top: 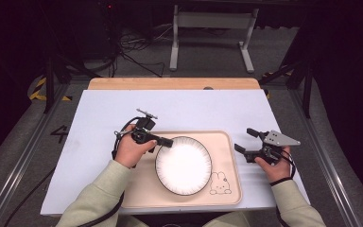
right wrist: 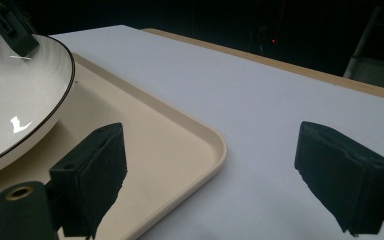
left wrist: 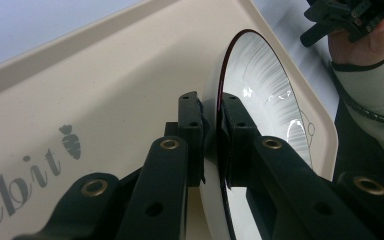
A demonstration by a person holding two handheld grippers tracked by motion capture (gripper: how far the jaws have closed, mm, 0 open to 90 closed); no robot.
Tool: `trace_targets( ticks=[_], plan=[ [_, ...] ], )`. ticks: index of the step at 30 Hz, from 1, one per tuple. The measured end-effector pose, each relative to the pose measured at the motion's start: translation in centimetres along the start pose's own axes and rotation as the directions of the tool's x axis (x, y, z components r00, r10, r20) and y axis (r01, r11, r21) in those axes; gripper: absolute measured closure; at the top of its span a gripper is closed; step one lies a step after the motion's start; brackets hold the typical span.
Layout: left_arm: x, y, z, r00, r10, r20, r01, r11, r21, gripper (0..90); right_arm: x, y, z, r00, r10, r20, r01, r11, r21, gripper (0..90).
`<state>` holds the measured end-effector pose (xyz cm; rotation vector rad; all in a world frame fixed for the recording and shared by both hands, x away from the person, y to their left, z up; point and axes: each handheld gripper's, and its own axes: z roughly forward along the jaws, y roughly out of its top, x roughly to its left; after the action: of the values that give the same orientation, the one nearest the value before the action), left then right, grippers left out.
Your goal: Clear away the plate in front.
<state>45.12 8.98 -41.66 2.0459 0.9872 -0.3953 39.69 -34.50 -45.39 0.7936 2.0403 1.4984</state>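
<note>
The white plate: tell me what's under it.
The beige tray lies under the white plate, on the table. The left gripper clamps the plate's rim. The tray's rabbit drawing shows beside it; anything beneath the plate is covered.

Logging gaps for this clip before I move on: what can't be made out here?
- Tray lettering, left gripper view: cut off by the edge and the left hand-held gripper, clamped on the plate rim.
- Rabbit drawing, high view: too small for detail.
- Whether the plate's underside touches the tray, right gripper view: cannot tell; the right hand-held gripper, open, hides part.
</note>
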Motion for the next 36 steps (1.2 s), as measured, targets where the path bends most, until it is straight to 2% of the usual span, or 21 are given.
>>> trace_targets(
  ticks=[6, 15, 19, 22, 26, 29, 30, 34, 36],
  plan=[
    [0.6, -0.1, 0.4, 0.9998, 0.015, 0.01, -0.015, 0.9999, -0.006, 82.6, 0.0, 0.0, 0.0, 1.0, -0.001, 0.0, 0.001, 1.0, 0.0, 13.7],
    [1.6, -0.4, 1.2, 0.9999, 0.004, -0.01, -0.004, 1.0, -0.001, 83.6, 0.0, 0.0, 0.0, 1.0, -0.003, 0.003, 0.003, 1.0, 0.003, 13.6],
    [1.8, -0.4, 1.4, 0.9999, 0.009, -0.01, -0.009, 1.0, -0.003, 83.5, 0.1, 0.0, 0.0, 1.0, -0.005, 0.003, 0.005, 1.0, 0.005, 13.7],
    [2.0, -0.5, 1.6, 1.0, -0.002, -0.003, 0.002, 1.0, -0.009, 83.4, 0.1, 0.0, 0.0, 1.0, -0.003, 0.004, 0.003, 1.0, 0.007, 13.7],
    [2.4, -0.6, 1.9, 0.9999, -0.005, -0.015, 0.005, 1.0, -0.001, 82.8, 0.1, 0.0, 0.0, 1.0, -0.005, 0.002, 0.005, 1.0, 0.008, 13.7],
    [2.3, -0.7, 2.2, 0.9989, 0.009, -0.046, -0.009, 1.0, 0.0, 82.6, 0.1, 0.0, 0.0, 1.0, -0.006, 0.001, 0.006, 1.0, 0.007, 13.6],
    [2.3, -0.8, 2.5, 0.9972, 0.024, -0.071, -0.024, 0.9997, 0.006, 82.3, 0.1, 0.0, 0.0, 1.0, -0.006, 0.002, 0.006, 1.0, 0.009, 13.7],
    [2.3, -0.8, 2.4, 0.998, 0.027, -0.058, -0.028, 0.9996, -0.009, 81.2, 0.1, 0.0, 0.1, 1.0, -0.005, 0.001, 0.005, 1.0, 0.01, 13.7],
    [2.3, -0.9, 2.4, 0.9977, 0.042, -0.053, -0.044, 0.9984, -0.035, 76.1, 0.1, 0.0, 0.1, 1.0, -0.005, -0.001, 0.005, 1.0, 0.01, 13.7]
  ],
)
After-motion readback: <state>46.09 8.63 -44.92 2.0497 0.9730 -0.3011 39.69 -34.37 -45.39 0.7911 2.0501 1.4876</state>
